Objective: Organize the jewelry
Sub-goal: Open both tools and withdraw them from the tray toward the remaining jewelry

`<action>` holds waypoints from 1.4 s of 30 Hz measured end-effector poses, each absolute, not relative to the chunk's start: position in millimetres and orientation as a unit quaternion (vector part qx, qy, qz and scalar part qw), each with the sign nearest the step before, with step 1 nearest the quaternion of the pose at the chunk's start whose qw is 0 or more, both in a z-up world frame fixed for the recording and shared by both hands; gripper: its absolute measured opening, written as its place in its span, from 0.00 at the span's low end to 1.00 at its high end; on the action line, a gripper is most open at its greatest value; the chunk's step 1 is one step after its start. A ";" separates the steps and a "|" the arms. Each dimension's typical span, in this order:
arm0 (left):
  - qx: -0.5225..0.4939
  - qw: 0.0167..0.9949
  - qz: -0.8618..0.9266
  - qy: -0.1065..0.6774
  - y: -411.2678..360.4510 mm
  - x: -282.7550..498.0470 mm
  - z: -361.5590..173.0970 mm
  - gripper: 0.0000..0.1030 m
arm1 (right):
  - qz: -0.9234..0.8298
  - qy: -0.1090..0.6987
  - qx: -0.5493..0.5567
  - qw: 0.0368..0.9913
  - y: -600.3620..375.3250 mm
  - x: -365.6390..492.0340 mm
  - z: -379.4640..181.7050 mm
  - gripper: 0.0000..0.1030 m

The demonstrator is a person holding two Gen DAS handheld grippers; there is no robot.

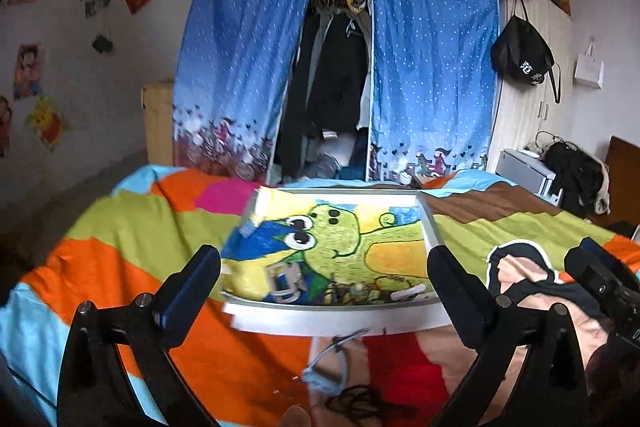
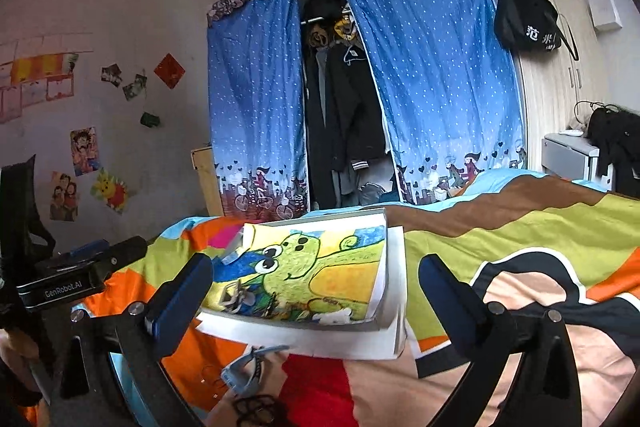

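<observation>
1. Landmark: the shallow white rectangular tray (image 1: 332,323) lined with a crayon drawing of a green dinosaur. It lies on the bedspread (image 1: 120,267) of orange, green, blue and brown patches. Its long axis runs left to right across your left wrist view; in the right wrist view it sits skewed, near corner toward the camera.
2. Jewelry lies along the tray's near edge: a silver and blue bracelet-like piece (image 1: 285,281) at the left, a tangle of small dark and gold items (image 1: 352,291) in the middle, a pale elongated piece (image 1: 408,293) at the right, lying roughly along the rim. Details are blurred.
3. Your left gripper (image 1: 324,259) is released, jaws spread wide, nothing between the pads; the tray shows in the gap.
4. Your right gripper (image 2: 316,275) is likewise spread wide and empty, hanging before the tray.
5. In front of the tray, on the bedspread: a light blue hair claw clip (image 2: 244,371) and, nearer you, a coil of thin black hair ties (image 2: 256,407).
6. Beyond the tray stands a blue dotted fabric wardrobe (image 1: 240,67), curtains parted on dark clothes.
</observation>
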State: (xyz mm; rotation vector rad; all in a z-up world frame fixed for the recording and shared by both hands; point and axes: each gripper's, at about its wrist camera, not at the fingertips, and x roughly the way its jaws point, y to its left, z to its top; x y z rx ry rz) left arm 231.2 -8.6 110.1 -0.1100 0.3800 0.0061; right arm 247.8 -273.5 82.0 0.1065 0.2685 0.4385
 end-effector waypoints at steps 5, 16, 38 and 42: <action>-0.035 0.983 0.005 0.183 -9.6 193.5 105.4 0.99 | 0.216 0.131 0.044 0.967 -273.5 218.0 78.0 1.00; -0.050 0.979 0.026 0.196 -5.6 128.3 72.6 0.99 | 0.195 0.120 0.033 0.973 -271.0 153.0 62.6 1.00; -0.107 0.939 0.063 0.321 15.5 89.3 -18.9 0.98 | 0.180 0.266 0.020 0.947 -279.8 129.1 -35.4 1.00; -0.111 0.932 0.068 0.339 16.0 93.4 -26.8 0.99 | 0.180 0.285 0.024 0.941 -282.6 135.5 -45.9 1.00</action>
